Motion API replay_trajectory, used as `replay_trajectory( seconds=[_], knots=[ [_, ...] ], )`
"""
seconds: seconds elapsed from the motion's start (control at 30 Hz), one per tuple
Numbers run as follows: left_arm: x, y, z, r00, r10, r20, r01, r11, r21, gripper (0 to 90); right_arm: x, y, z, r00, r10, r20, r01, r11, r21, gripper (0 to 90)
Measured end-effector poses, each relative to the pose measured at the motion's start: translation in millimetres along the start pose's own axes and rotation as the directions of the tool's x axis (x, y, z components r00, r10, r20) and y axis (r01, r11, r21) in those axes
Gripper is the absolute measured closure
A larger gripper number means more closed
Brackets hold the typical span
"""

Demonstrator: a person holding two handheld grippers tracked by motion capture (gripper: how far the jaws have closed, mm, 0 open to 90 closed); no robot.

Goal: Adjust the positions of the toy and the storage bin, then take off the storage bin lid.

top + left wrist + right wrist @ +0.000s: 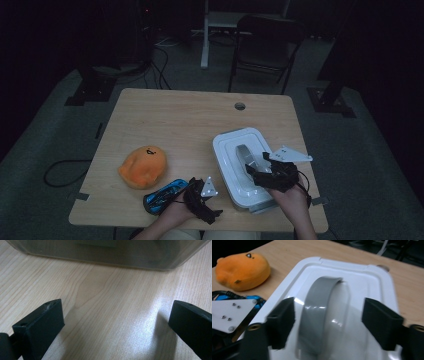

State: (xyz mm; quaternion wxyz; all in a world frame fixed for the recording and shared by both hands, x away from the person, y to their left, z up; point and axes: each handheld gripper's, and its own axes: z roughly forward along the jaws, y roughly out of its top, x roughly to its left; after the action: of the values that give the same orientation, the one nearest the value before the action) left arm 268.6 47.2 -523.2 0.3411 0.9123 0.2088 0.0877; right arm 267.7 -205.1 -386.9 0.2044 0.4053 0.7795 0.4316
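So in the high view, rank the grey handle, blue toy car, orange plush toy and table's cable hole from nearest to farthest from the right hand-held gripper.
1. Grey handle, on the white lid right at the right hand-held gripper.
2. Blue toy car, to its left at the near edge.
3. Cable hole and orange plush toy: too close to call.

high view above table point(165, 115); gripper views close, sharing white box point(384, 285)

One white lidded box point(227, 150) with one grey handle point(245, 154); left of the box, one orange plush toy point(142, 166) and one blue toy car point(165, 195); two grippers.
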Motion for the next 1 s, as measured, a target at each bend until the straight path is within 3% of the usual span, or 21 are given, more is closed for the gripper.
replay_trajectory(
  seconds=[0.07, 0.13, 0.23, 0.4, 0.77, 1.0],
  knots=[
    [-0.1, -0.2, 0.0, 1.0, -0.002, 0.0, 0.002, 1.0, -0.001, 0.5, 1.2, -0.5, 1.2, 1.0, -0.002, -0.006, 0.002, 1.0, 0.006, 32.8],
    [0.2, -0.5, -0.4, 1.0, 0.002, 0.0, -0.002, 1.0, 0.001, 0.5, 4.2, -3.7, 4.3, 0.9998, -0.005, 0.022, 0.005, 0.999, 0.034, 36.0],
    [-0.3, -0.9, -0.2, 1.0, -0.002, 0.0, 0.002, 1.0, -0.004, 0.5, 5.1, -9.5, 5.5, 0.9999, 0.011, 0.001, -0.011, 0.998, 0.058, 40.0],
    [-0.1, -0.8, -0.7, 1.0, 0.006, 0.006, -0.006, 1.0, 0.002, 0.5, 8.7, -13.1, 2.8, 0.9999, 0.005, 0.012, -0.006, 0.997, 0.076, 47.0],
    [-0.3, -1.1, -0.8, 1.0, 0.004, 0.004, -0.004, 1.0, 0.0, 0.5, 14.3, -14.7, 2.6, 0.9999, -0.006, 0.013, 0.005, 0.998, 0.07, 60.8],
    [-0.4, -1.3, -0.8, 1.0, 0.002, 0.004, -0.002, 1.0, -0.001, 0.5, 13.2, -13.6, 0.9, 0.9997, 0.02, -0.011, -0.019, 0.998, 0.064, 67.3]
  ],
)
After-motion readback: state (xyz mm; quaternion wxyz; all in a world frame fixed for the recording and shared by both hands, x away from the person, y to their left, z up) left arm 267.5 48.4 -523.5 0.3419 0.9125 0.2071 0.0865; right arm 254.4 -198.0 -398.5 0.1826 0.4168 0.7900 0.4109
